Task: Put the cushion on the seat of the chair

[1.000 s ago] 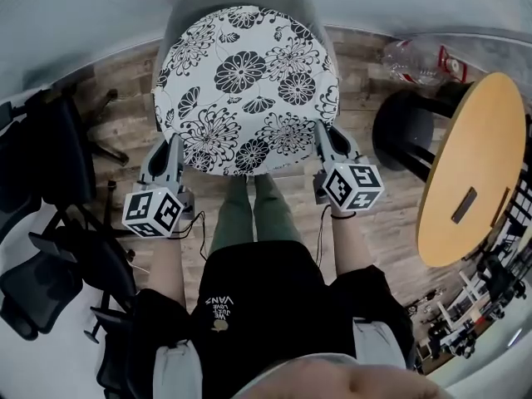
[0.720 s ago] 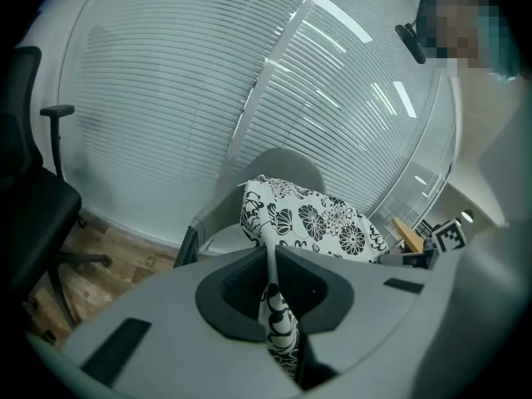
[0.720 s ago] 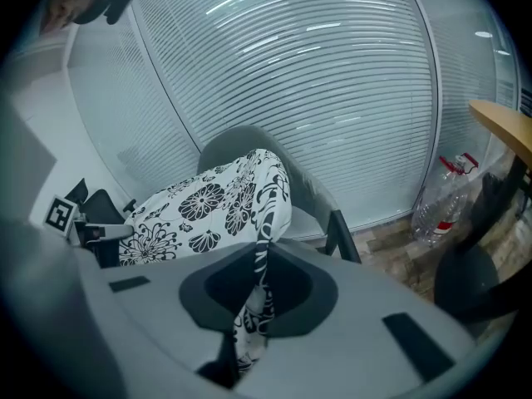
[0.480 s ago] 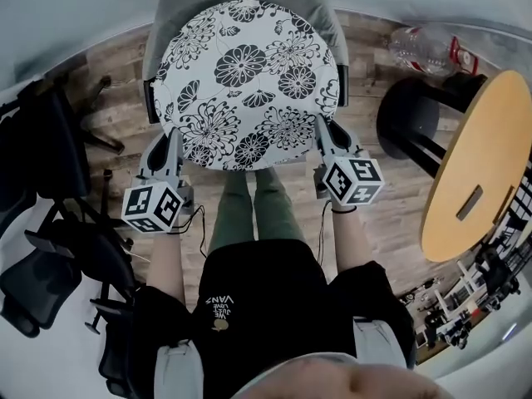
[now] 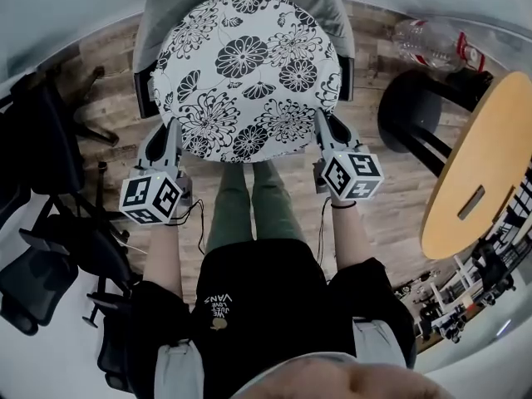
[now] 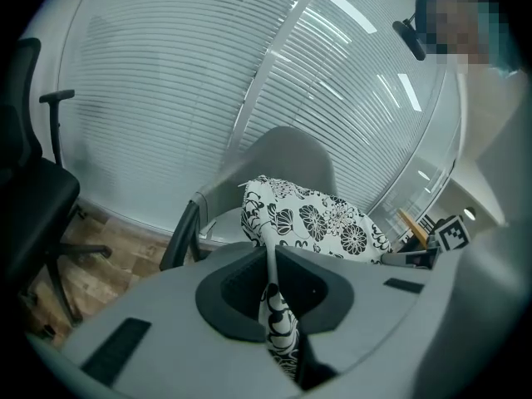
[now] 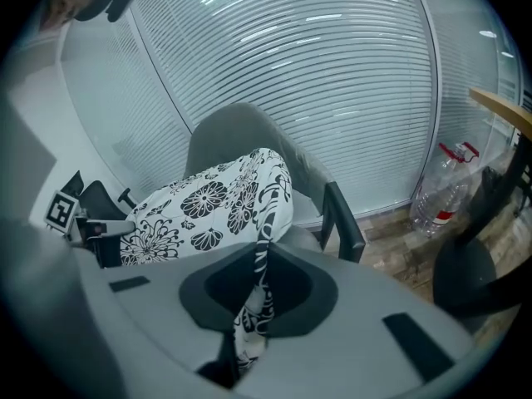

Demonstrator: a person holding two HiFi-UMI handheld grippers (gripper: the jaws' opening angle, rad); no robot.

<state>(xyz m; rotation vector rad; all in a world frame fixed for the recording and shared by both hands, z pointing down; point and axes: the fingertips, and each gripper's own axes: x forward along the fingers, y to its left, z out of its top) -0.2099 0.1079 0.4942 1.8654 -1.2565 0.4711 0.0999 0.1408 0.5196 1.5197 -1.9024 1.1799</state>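
Left gripper (image 5: 170, 136) and right gripper (image 5: 322, 128) each pinch the near edge of the cushion (image 5: 246, 73), which spans between them and reaches ahead over the chair (image 5: 166, 11). Looks like the placing step. Next up: lower it flat onto the seat (image 6: 223, 223), then let go.

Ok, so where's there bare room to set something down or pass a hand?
Bare: the wooden tabletop at right, and the floor strip between the person's legs and that table. A narrower floor strip runs between the grey chair and the black office chairs. Crowded: the chair front, where the left gripper and right gripper hold the cushion.
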